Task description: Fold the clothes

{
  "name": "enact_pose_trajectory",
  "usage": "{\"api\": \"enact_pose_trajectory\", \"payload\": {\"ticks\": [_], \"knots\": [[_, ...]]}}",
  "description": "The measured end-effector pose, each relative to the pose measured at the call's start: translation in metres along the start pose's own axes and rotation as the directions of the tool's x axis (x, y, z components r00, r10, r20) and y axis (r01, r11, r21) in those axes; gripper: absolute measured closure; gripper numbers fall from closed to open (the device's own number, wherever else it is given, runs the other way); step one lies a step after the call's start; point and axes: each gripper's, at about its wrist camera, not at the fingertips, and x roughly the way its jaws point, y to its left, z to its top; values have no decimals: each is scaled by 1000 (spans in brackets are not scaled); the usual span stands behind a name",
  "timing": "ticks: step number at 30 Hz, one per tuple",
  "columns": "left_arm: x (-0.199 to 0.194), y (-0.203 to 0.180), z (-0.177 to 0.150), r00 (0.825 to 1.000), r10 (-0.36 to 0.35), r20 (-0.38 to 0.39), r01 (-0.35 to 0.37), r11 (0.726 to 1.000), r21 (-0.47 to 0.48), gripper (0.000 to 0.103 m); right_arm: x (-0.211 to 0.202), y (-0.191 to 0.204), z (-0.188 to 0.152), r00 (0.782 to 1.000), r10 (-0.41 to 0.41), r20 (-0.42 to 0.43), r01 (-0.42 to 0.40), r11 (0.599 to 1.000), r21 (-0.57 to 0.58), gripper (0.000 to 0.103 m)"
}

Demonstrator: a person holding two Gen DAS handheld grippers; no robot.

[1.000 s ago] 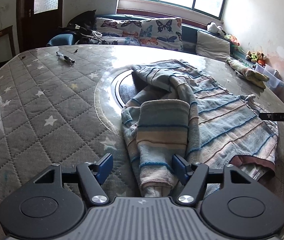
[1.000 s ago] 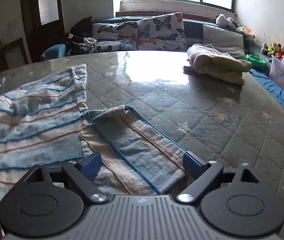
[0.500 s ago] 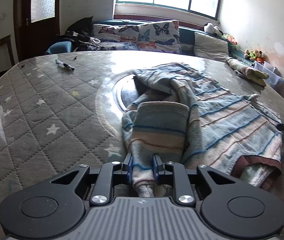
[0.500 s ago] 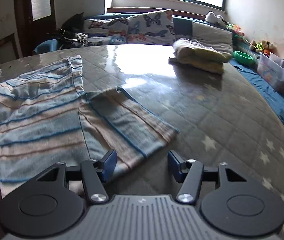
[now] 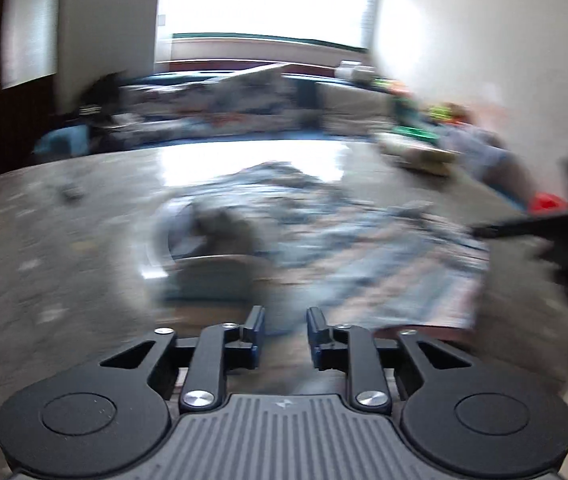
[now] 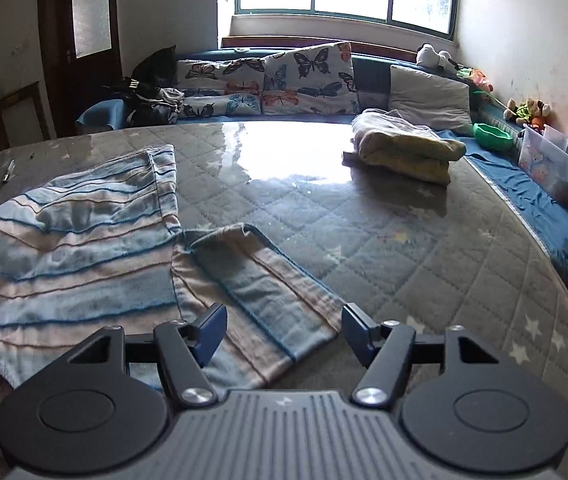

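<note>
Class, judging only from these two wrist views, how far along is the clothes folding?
Done: one folded garment lies at the far side of the table.
In hand: the striped top lies spread out, sleeve unfolded. The right gripper is opening over the sleeve, gripping nothing. The left gripper is opening too, in a blurred view.
Left: all its folds.

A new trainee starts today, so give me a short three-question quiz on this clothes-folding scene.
1. True or false: the folded yellowish cloth lies apart from the striped garment.
2. What is printed on the cushions under the window? A butterflies, B anchors, C flowers.
3. Fill in: in the right wrist view, the pen lies near the quilted table's far ___ edge.
Key: 1 true; 2 A; 3 left.
</note>
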Motion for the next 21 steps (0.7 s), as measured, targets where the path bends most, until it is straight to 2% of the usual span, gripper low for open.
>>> {"api": "enact_pose_trajectory", "payload": {"ticks": [2,5,9,11,13,16,18,20,21], "knots": [[11,-25,3,996,-86,-18,87,996,36,67,2,1,1,1000,4,0,-4,1000,-7,31],[31,-63,5,983,-174,-58,180,978,103,63,5,0,1,1000,7,0,-7,1000,-16,25],[58,-105,4,965,-237,-112,254,950,181,63,6,-7,3,1000,1,4,-1,1000,3,19],[76,-120,2,965,-227,-133,252,943,219,63,6,-10,4,1000,3,7,-3,1000,18,14],[94,-128,-2,969,-189,-157,225,941,254,64,6,-13,4,1000,6,8,-6,1000,30,13],[110,-130,-5,973,-159,-169,201,940,275,66,4,-14,3,1000,11,15,-11,999,31,6],[116,-129,-6,974,-151,-167,194,940,282,68,5,-14,3,1000,15,15,-16,1000,27,6],[116,-130,-6,972,-165,-168,209,933,293,86,6,-15,3,1000,20,14,-20,1000,22,4],[116,-131,-5,970,-174,-171,219,930,296,89,6,-14,3,1000,23,14,-23,1000,20,4]]}}
